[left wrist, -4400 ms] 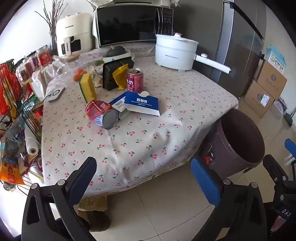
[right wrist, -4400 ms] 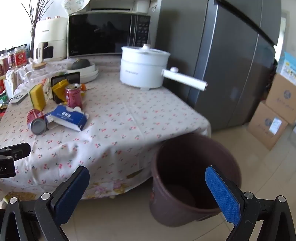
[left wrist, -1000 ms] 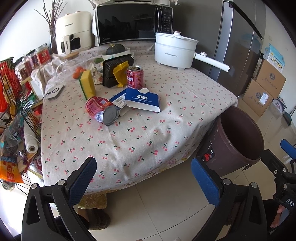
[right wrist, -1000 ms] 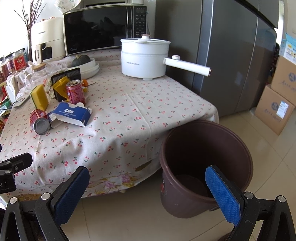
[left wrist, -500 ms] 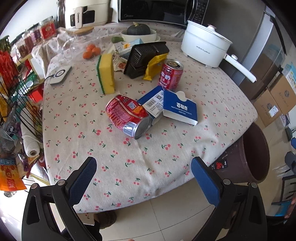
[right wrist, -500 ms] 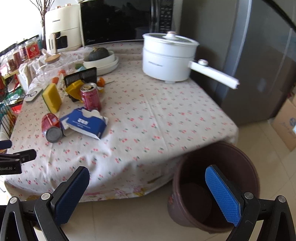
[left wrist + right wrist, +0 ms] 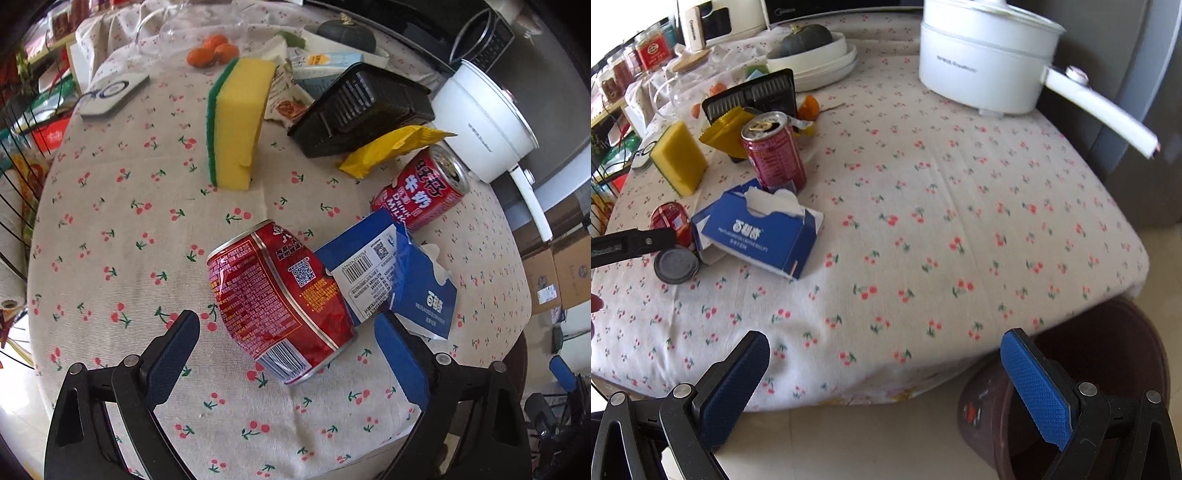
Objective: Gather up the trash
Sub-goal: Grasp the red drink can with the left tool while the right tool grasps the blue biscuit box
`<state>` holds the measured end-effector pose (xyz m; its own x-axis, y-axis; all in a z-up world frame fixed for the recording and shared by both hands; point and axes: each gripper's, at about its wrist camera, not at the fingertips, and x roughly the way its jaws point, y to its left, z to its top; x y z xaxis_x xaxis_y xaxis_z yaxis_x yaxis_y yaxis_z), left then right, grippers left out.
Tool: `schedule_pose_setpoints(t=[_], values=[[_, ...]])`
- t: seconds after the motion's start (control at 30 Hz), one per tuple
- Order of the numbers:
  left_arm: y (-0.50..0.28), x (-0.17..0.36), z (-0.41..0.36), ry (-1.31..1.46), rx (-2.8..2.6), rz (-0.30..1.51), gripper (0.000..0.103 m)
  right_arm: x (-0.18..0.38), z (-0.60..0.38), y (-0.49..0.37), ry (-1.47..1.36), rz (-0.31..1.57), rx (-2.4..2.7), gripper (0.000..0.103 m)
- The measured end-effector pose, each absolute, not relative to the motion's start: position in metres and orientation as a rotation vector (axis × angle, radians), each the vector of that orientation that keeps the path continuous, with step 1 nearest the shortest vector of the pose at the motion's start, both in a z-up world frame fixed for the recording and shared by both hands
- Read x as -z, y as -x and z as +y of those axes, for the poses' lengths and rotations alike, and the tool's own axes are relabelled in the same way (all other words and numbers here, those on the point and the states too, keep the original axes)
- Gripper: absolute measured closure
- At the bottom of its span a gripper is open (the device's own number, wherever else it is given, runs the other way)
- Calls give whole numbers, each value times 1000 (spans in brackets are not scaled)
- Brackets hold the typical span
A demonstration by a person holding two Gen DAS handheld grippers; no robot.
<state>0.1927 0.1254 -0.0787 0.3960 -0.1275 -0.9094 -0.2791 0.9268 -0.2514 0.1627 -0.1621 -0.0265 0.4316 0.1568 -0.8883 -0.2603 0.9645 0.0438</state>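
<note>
The left gripper hangs over the tipped red can, which lies on its side on the cherry-print tablecloth, and its jaws are closing with the can between them but neither pad pressing on it yet. In the left wrist view the can fills the centre, its bottom end pointing to about 5 o'clock and its top end to 11 o'clock; the blue tissue box leans against its flank at 3 o'clock, and a second, upright red can stands beyond that at about 2 o'clock. The step in hand looks like the pick-up of the tipped can. To do it well, I would keep the pads square across the can's round body near its middle, so it cannot roll out, and let the right-hand pad slide between can and box rather than catch the box's torn cardboard flap. The metal wall is thin and already looks dented, so a gentle squeeze should be enough. The right gripper is spread wide and empty near the table's edge, with the brown bin at 4 o'clock in its view, just below the cloth's overhang, ready to receive the can.
</note>
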Motion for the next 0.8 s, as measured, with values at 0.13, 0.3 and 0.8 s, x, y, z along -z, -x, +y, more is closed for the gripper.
schedule_pose_setpoints(t=[0.13, 0.3, 0.8], values=[[-200, 91, 130, 429, -119, 1186, 20, 35, -148, -176, 153, 1090, -253, 0], [-200, 87, 132, 415, -74, 1180, 39, 48, -129, -191, 87, 1119, -302, 0], [-167, 81, 183, 316, -108, 1158, 39, 73, -76, -245, -122, 1191, -477, 0]])
